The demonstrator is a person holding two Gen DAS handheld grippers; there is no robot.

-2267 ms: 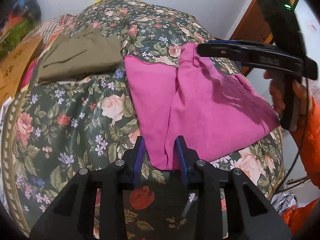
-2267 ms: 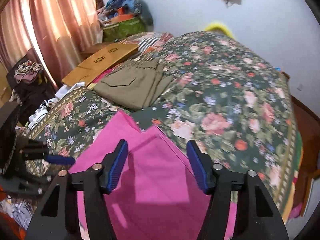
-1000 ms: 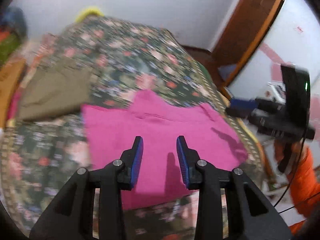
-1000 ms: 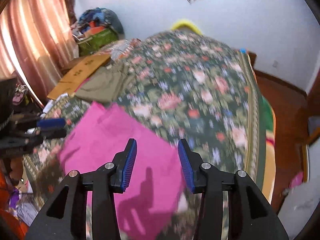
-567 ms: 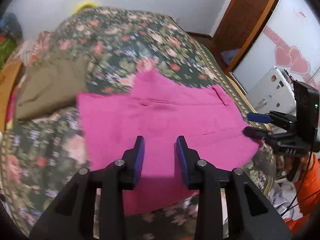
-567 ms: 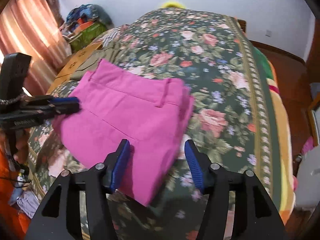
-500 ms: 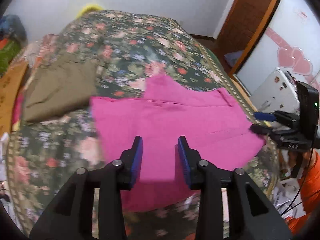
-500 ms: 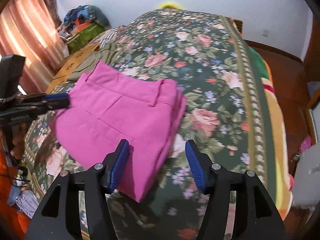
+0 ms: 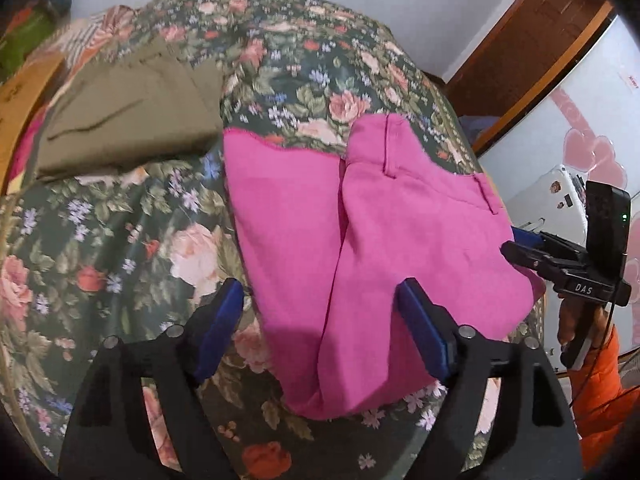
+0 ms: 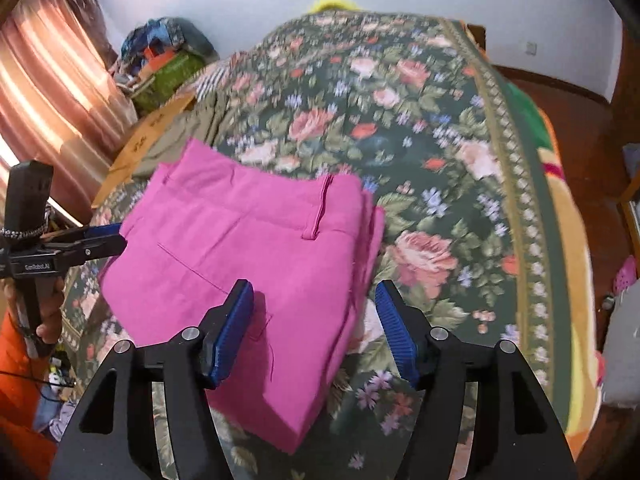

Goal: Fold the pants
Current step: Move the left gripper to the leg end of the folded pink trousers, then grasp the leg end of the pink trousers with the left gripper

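Observation:
The pink pants (image 9: 360,232) lie folded in a flat stack on the floral bedspread (image 9: 120,240), near its front edge. They also show in the right wrist view (image 10: 248,264), waistband and belt loop on top. My left gripper (image 9: 320,316) is open and empty, just above the near fold of the pants. My right gripper (image 10: 314,320) is open and empty, over the stack's right edge. The right gripper also shows at the pants' far right corner in the left wrist view (image 9: 516,246). The left gripper shows in the right wrist view (image 10: 112,236) at the stack's left edge.
Folded olive pants (image 9: 128,120) lie on the bed behind the pink ones, also in the right wrist view (image 10: 180,136). A cardboard box (image 10: 156,136) and clutter (image 10: 164,56) sit by the curtain. A wooden door (image 9: 520,40) and a white cabinet (image 9: 580,120) stand right.
Both grippers dropped closer to the pink pants. The left gripper's jaws opened much wider than half a second ago. The pants lie as before.

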